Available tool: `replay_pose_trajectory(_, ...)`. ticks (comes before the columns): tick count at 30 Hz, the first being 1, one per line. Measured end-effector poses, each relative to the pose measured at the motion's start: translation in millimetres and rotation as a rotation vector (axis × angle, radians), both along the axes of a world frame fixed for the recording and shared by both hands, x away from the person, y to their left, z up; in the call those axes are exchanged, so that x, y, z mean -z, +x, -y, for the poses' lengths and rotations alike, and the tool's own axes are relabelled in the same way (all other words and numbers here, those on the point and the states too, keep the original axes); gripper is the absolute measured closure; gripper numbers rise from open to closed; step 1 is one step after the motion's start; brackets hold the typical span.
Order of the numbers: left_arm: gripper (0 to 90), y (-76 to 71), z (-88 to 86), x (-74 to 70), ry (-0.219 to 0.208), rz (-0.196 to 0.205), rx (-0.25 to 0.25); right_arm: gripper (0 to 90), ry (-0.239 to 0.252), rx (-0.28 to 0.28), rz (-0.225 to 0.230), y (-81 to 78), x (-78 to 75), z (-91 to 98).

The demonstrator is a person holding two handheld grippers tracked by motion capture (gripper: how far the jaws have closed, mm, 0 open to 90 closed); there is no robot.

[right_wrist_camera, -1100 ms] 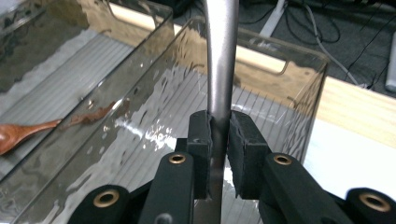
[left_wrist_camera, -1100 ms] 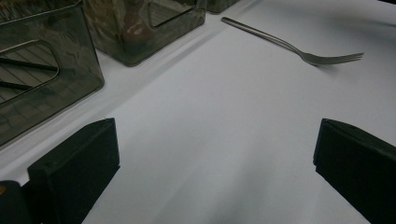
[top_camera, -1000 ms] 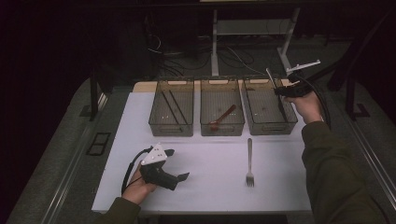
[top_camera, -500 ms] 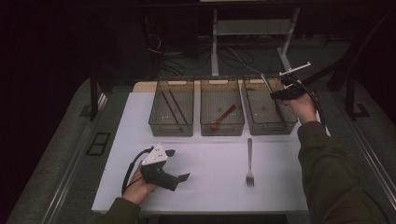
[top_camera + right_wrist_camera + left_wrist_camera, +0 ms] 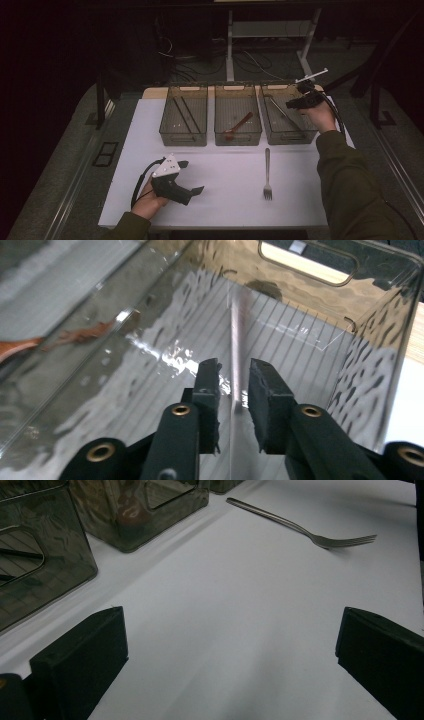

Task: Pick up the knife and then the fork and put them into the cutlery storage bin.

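Hovering over the right-hand clear bin [image 5: 287,131], the right claw [image 5: 234,377] has just been opening its jaws, and a thin silver utensil [image 5: 235,335] lies between them without being pinched. Its long shiny handle runs straight away from the claw, along the ribbed floor of the see-through plastic bin. The fork [image 5: 267,175] lies flat on the white tabletop [image 5: 225,200], tines toward the person, between both hands. The left claw [image 5: 190,177] rests spread wide and empty. The middle bin [image 5: 237,135] holds a reddish spoon [image 5: 238,126].
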State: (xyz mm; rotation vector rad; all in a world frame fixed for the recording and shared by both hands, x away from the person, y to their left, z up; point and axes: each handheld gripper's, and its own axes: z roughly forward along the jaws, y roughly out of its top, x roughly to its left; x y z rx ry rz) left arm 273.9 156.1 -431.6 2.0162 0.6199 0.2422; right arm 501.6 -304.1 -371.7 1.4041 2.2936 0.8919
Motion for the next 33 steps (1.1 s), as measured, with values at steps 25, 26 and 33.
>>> replay_pose_trajectory(25,0.0,-0.9,1.8,-0.1,0.011,0.001,0.004,65.3,0.089,-0.163,0.078,-117.2,-23.5,-12.4)
replay_pose_trajectory(26,0.0,-0.9,2.1,0.0,0.011,0.002,0.003,67.0,0.089,-0.167,0.071,-121.8,-21.0,-13.7)
replay_pose_trajectory(33,0.0,-1.2,2.9,0.4,0.012,-0.001,0.003,66.9,0.079,-0.205,0.002,-146.5,5.0,-28.9)
